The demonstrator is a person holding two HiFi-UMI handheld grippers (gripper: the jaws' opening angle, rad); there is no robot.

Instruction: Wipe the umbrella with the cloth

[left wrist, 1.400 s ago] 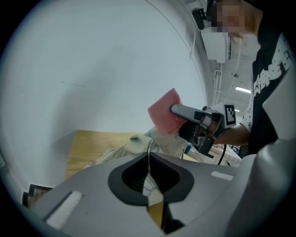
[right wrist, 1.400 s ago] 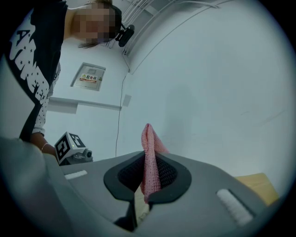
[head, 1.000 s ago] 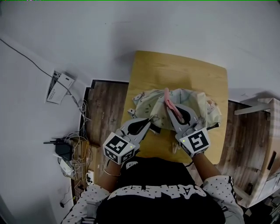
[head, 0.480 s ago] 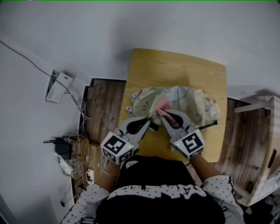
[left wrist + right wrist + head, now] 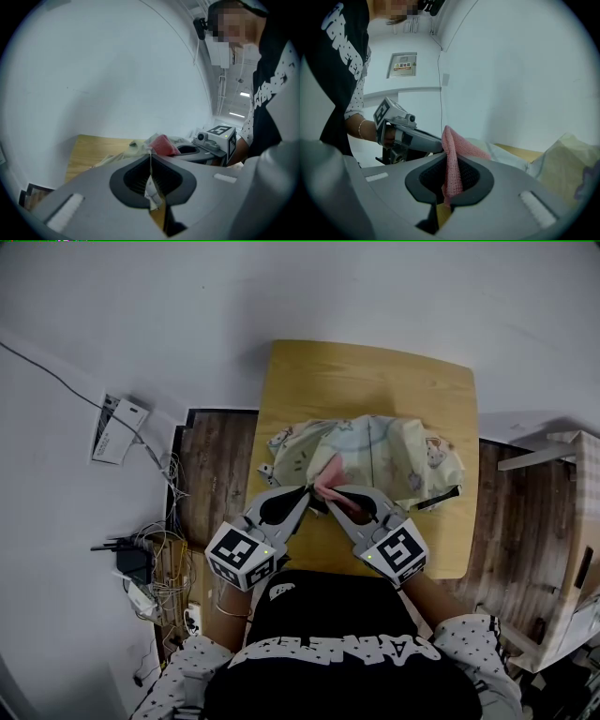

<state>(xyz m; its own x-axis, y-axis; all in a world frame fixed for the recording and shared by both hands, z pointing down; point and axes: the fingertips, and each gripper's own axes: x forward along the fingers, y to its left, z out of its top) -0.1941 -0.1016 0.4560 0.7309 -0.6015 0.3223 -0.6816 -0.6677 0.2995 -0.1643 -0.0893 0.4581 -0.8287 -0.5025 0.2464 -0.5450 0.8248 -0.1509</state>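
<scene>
Anchoring the pale patterned fabric umbrella [image 5: 394, 451]: our left hand-held gripper [image 5: 308, 491] clamps its edge, right hand-held gripper [image 5: 332, 497] clamps the pink knitted cloth [image 5: 451, 161], so we wipe against tension.

White wall [image 5: 375, 287] fills the top and left of the head view. Light wood table [image 5: 366, 381] sits at centre, far edge at the wall. Dark plank floor [image 5: 216, 465] shows left and right of the table. White box [image 5: 117, 427] at left, cable tangle [image 5: 155, 563] lower left. Pale wooden furniture [image 5: 567, 512] at right edge. Ceiling strip lights [image 5: 241, 94] on at upper right of the left gripper view.
</scene>
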